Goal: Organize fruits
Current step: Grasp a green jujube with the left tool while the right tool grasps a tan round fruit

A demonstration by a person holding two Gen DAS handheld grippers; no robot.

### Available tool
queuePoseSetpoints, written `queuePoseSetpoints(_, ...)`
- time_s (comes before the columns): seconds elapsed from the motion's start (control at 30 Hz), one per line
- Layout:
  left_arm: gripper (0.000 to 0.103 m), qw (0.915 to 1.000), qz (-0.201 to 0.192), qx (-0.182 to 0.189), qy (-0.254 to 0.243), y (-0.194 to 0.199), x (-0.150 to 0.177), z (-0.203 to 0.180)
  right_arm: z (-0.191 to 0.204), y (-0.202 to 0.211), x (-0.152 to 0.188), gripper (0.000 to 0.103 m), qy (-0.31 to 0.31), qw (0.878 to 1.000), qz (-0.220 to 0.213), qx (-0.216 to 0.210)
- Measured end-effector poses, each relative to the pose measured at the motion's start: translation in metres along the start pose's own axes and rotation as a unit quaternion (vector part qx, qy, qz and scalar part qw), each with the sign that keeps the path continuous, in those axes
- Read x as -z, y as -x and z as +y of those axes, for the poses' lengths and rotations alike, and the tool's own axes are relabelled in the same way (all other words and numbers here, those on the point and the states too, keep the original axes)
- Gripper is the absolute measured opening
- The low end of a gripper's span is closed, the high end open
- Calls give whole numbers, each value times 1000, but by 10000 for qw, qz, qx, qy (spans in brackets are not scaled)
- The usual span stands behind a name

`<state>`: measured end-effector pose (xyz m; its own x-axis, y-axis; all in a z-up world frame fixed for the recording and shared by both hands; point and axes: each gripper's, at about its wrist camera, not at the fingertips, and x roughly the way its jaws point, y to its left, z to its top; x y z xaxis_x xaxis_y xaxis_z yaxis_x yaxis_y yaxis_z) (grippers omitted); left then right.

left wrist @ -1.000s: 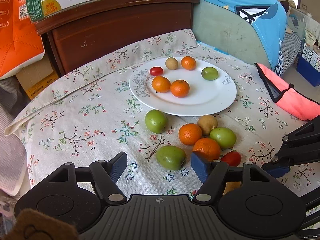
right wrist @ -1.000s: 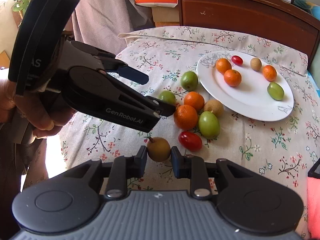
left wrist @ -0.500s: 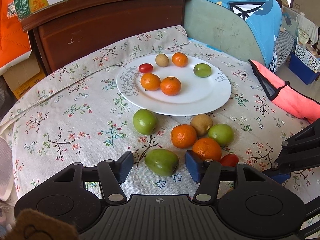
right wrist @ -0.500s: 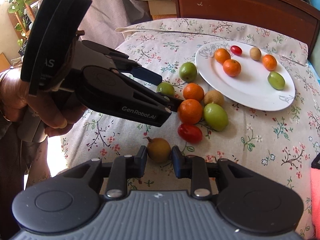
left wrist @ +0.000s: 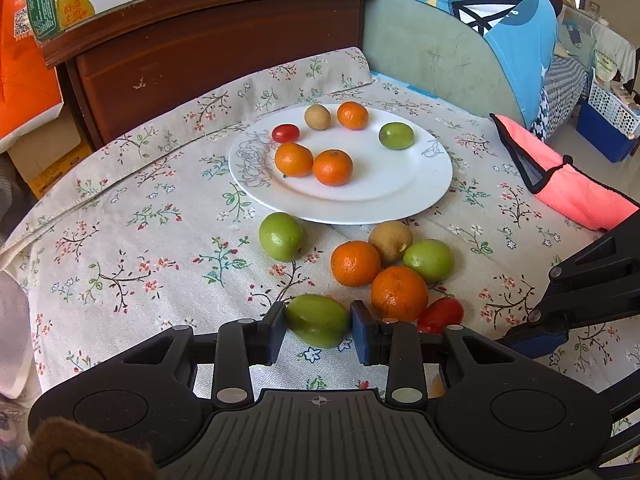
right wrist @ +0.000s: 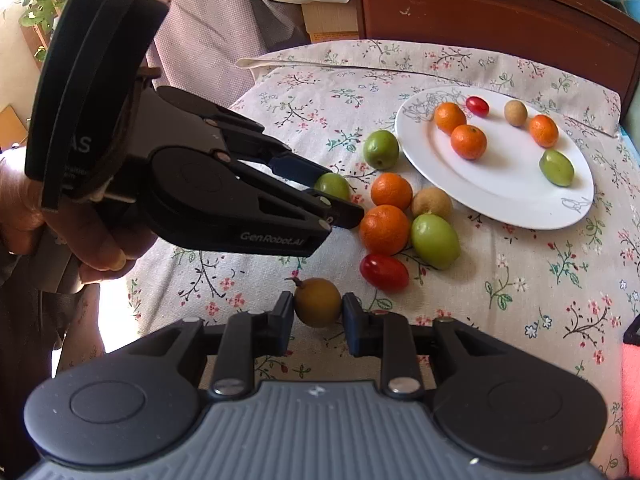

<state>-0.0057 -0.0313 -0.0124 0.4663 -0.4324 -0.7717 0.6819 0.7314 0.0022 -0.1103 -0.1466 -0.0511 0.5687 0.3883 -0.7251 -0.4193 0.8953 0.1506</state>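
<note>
Two grips on, one fruit each, both still down on the floral cloth (left wrist: 120,240).
L gripper (left wrist: 318,330): jaws just closed in, pads now pressing both sides of a green fruit (left wrist: 318,320); orange (left wrist: 399,293) & red tomato (left wrist: 442,314) sit just to its right, white plate (left wrist: 400,196) w/ six fruits further ahead. R gripper (right wrist: 318,318): clamped on a brown stemmed fruit (right wrist: 318,302); another tomato-red one just ahead-right, plate ahead-right beyond the loose pile.
</note>
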Motion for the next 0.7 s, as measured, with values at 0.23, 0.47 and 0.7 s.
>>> queuePoseSetpoints(0.23, 32, 9997, -177, -28, 164, 12, -5, 2, -5, 15, -7, 26, 3, 9996, -249, 110)
queuePoseSetpoints(0.47, 32, 9987, -459, -1, 234, 26, -16, 2, -19, 38, -19, 26, -70, 9973, -666, 308)
queuePoseSetpoints(0.7, 32, 9972, -636, -49, 392, 31, -28, 3, -35, 56, -31, 26, -129, 9935, -992, 538)
